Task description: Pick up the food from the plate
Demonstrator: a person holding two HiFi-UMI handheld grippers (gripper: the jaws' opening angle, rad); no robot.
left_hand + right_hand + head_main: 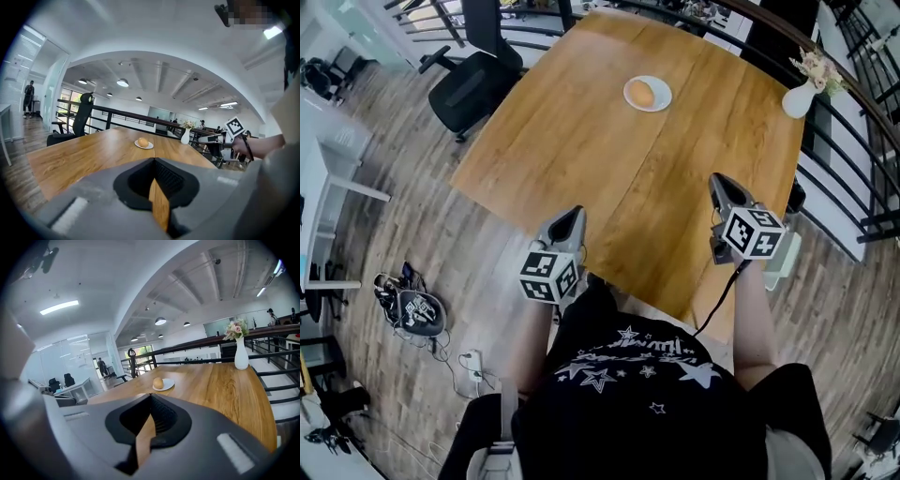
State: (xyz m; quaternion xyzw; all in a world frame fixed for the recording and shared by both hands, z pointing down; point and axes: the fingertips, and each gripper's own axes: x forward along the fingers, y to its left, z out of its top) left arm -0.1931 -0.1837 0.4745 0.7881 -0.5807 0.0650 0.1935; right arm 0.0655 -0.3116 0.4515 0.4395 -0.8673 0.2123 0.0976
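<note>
A round golden-brown piece of food (643, 93) lies on a small white plate (662, 97) toward the far side of the wooden table (609, 178). Both grippers hover over the table's near edge, well short of the plate. My left gripper (575, 214) is shut with nothing in it, and my right gripper (718, 180) is shut and empty too. The left gripper view shows the food (143, 142) on the plate (149, 146) ahead, beyond the closed jaws. The right gripper view shows the food (158, 383) and plate (168, 385) ahead, slightly right of the jaws.
A white vase with flowers (800, 96) stands at the table's far right corner. A black office chair (473, 80) sits off the table's left side. A dark railing (853, 141) runs behind and to the right. Cables and gear (412, 309) lie on the floor at left.
</note>
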